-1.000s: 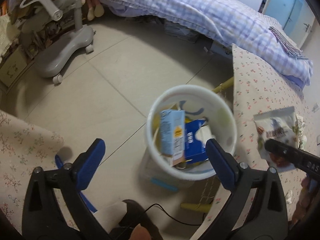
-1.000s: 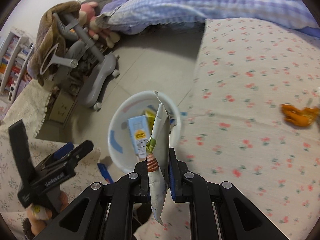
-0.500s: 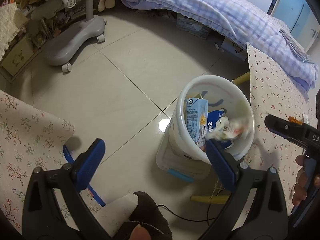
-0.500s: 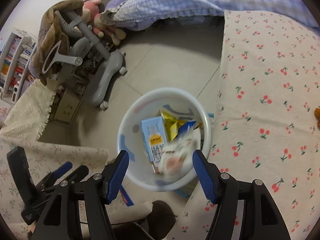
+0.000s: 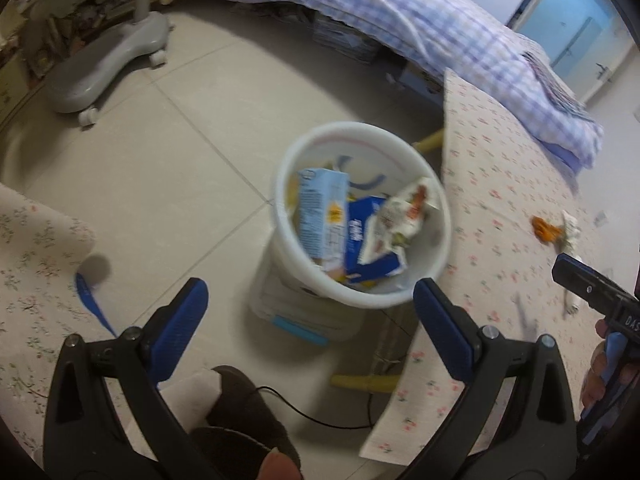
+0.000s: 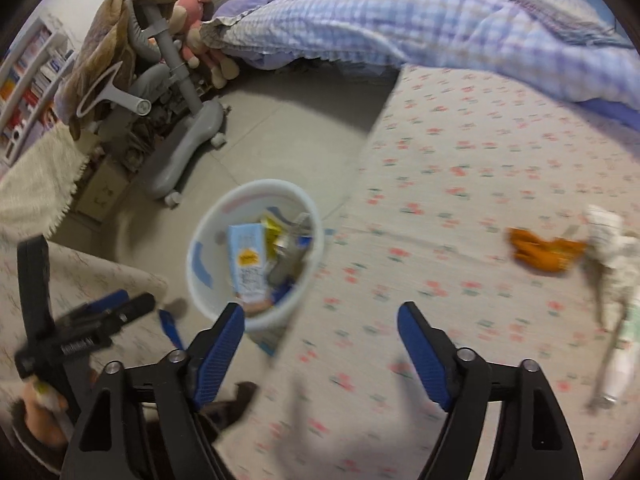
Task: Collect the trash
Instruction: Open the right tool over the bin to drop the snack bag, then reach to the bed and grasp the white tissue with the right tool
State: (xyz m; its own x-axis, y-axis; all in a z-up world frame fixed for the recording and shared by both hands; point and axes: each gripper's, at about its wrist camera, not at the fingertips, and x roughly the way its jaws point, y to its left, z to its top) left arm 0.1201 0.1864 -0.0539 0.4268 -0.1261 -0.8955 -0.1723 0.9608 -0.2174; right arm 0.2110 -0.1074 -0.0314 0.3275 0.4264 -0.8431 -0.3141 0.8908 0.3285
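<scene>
A white trash bin (image 5: 362, 294) stands on the floor beside the table; it also shows in the right wrist view (image 6: 208, 236). Inside lie a light-blue drink carton (image 5: 322, 212), a blue package (image 5: 374, 268) and a snack wrapper (image 5: 404, 214). My left gripper (image 5: 310, 304) is open and empty, just in front of the bin. My right gripper (image 6: 320, 324) is open and empty, over the floral tablecloth (image 6: 460, 184) to the bin's right. Orange peel (image 6: 540, 250) and a crumpled white tissue (image 6: 612, 232) lie on the table at right.
A grey rolling chair base (image 5: 108, 64) stands at the back left. A bed with a checked quilt (image 5: 400, 12) runs along the back. Yellow table legs (image 5: 360, 382) show under the cloth. A black cable (image 5: 320, 416) crosses the floor near me.
My right gripper opened and let go of the snack wrapper, which now lies in the bin. The right gripper then swung right over the table. The left gripper stayed open near the bin.
</scene>
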